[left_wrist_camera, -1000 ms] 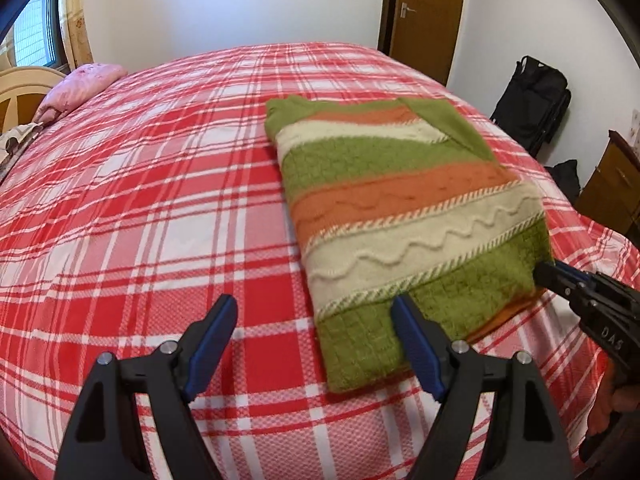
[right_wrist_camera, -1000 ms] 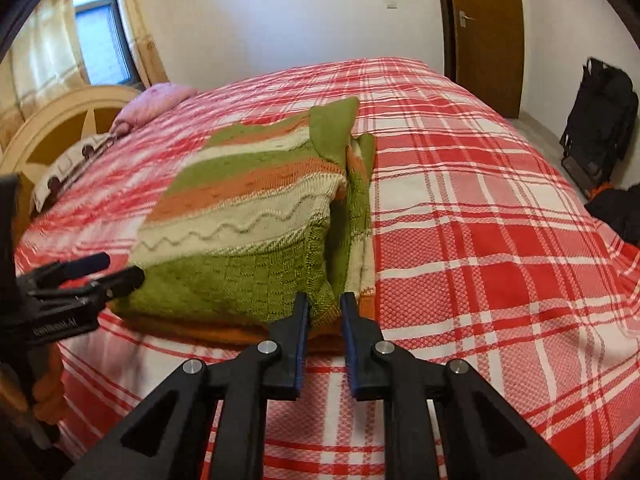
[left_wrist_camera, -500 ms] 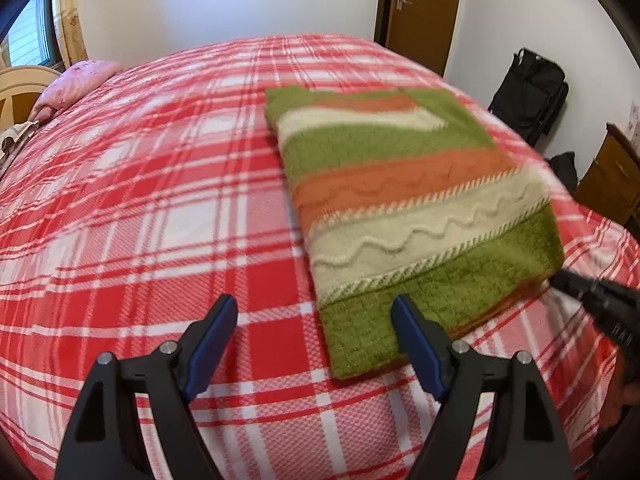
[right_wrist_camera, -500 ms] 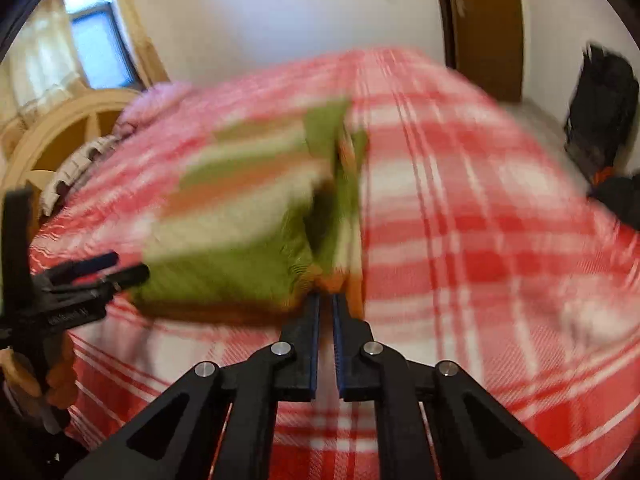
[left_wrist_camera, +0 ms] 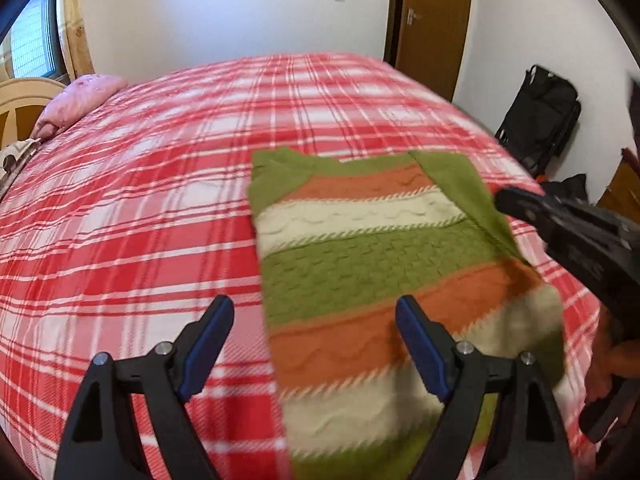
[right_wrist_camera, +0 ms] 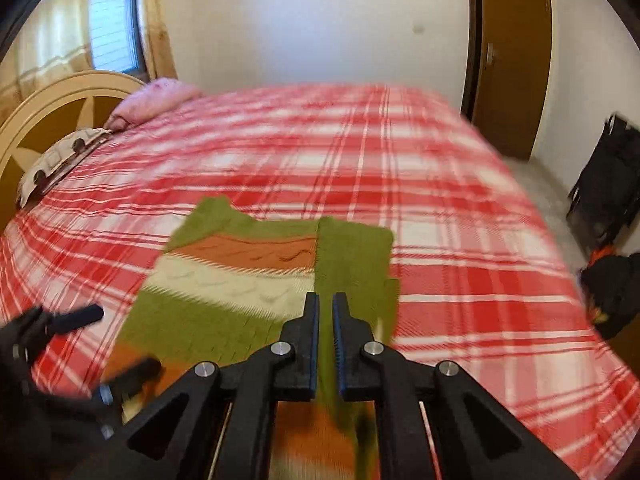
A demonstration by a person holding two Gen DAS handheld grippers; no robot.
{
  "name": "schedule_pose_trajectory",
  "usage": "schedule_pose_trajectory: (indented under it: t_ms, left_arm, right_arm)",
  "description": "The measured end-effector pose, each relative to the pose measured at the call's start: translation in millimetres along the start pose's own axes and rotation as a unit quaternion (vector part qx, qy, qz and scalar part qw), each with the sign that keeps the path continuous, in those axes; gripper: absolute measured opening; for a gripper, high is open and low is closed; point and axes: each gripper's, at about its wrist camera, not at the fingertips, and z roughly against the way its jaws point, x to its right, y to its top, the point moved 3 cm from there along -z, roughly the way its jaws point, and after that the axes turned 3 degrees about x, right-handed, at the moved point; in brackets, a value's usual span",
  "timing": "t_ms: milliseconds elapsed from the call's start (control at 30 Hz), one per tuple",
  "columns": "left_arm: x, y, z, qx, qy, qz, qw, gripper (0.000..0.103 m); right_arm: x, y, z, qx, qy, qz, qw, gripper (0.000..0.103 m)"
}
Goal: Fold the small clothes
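The striped sweater (left_wrist_camera: pixel 384 280) lies on the plaid bed (left_wrist_camera: pixel 140 220), sleeves already turned in, directly ahead of both tools. The right tool (right_wrist_camera: pixel 326 320) has its jaws nearly together on the green knit at the sweater's near right edge — the fabric runs up between the jaws, so it appears gripped. The left tool (left_wrist_camera: pixel 316 344) stands wide and opening further, holding nothing; the sweater's left edge lies between and below its jaws.

Step in hand, as judged: the lengthwise fold, hem end carried toward the collar. The next move calls for the left tool to close on the near left corner, so that both corners travel together and the fold lands square.

Writing: markings on the right tool's side, seen from the left wrist, are too blurred to read; no brand or label is legible elsewhere.
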Motion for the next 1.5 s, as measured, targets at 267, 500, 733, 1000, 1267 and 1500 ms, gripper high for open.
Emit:
schedule_pose_trajectory:
  t_ms: [267, 500, 733, 1000, 1267, 1500]
  left_arm:
    - [8.5, -1.2, -24.1, -0.001, 0.021, -0.009, 0.9997, 0.101]
    - [4.6, -1.9, -33.5, -0.013, 0.001, 0.014, 0.9998, 0.103]
    - [-11.2, -4.4, -16.0, -0.021, -0.007, 0.004, 0.9998, 0.103]
    - [-44.9, 11.2, -26.4, -0.045, -0.065, 0.128, 0.9887, 0.103]
    - [-22.6, -2.3, -55.5, -0.079, -0.075, 0.133, 0.9852, 0.103]
    - [-3.9, 0.1, -61.7, -0.061, -0.065, 0.107, 0.9903, 0.103]
  right_arm:
    - [12.7, -11.6, -42.2, -0.003, -0.032, -0.012, 0.999, 0.005]
    - [24.5, -12.8, -35.6, -0.001, -0.007, -0.051, 0.999, 0.006]
    - [31.4, -52.8, 35.7, 0.053, 0.01, -0.111, 0.992, 0.008]
    - [61.8, -63.2, 48.2, 0.061, 0.065, -0.248, 0.965, 0.071]
    - [37.8, -74.2, 0.9, 0.02, 0.062, -0.196, 0.978, 0.071]
    - [40.2, -75.3, -3.7, 0.015, 0.076, -0.198, 0.977, 0.071]
